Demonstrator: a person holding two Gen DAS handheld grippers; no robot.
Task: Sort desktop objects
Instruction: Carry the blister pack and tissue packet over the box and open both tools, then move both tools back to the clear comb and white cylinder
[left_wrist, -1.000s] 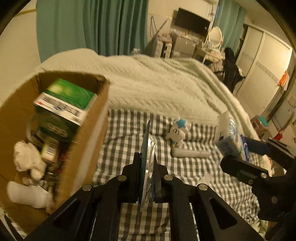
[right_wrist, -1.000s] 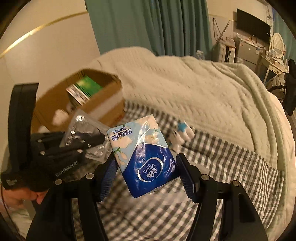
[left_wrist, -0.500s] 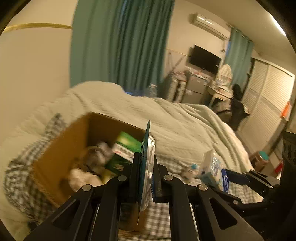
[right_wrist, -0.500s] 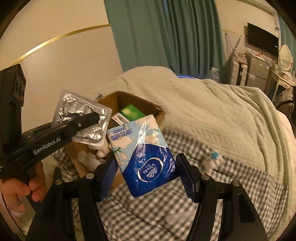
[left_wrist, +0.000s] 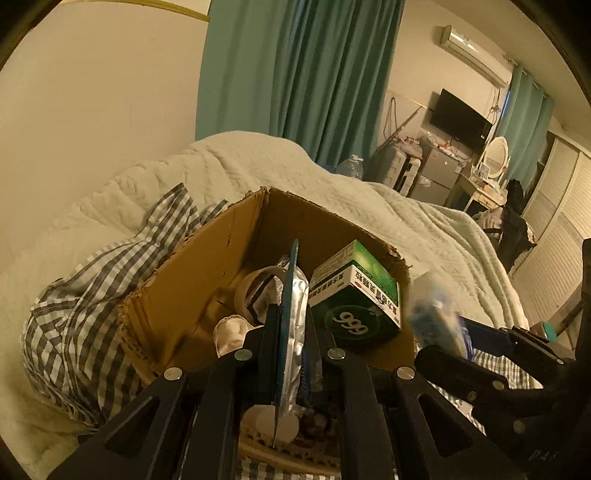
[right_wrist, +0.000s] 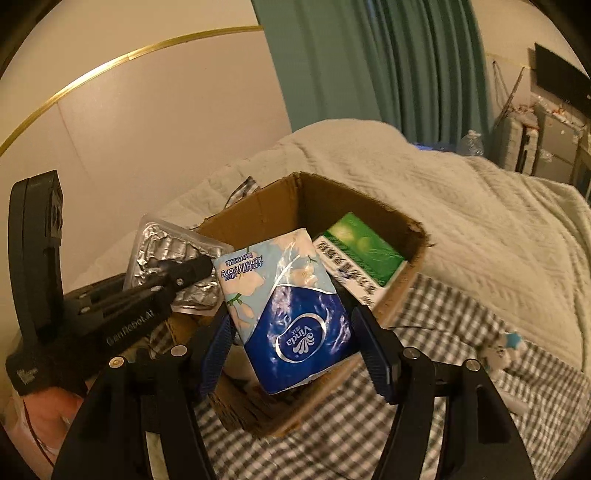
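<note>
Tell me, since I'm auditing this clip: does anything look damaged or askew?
The cardboard box has ragged, torn rim edges, and the green medicine box inside it lies tilted against the wall. Nothing has spilled.

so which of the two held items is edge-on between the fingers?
The foil blister pack, clamped thin-edge-on in the left hand-held gripper. The blue Vinda tissue pack fills the right hand-held gripper face-on.

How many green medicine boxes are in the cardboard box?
1. The green medicine box leans at the right side inside the cardboard box, near its far corner. The grippers hide part of the inside, so others may be hidden.
</note>
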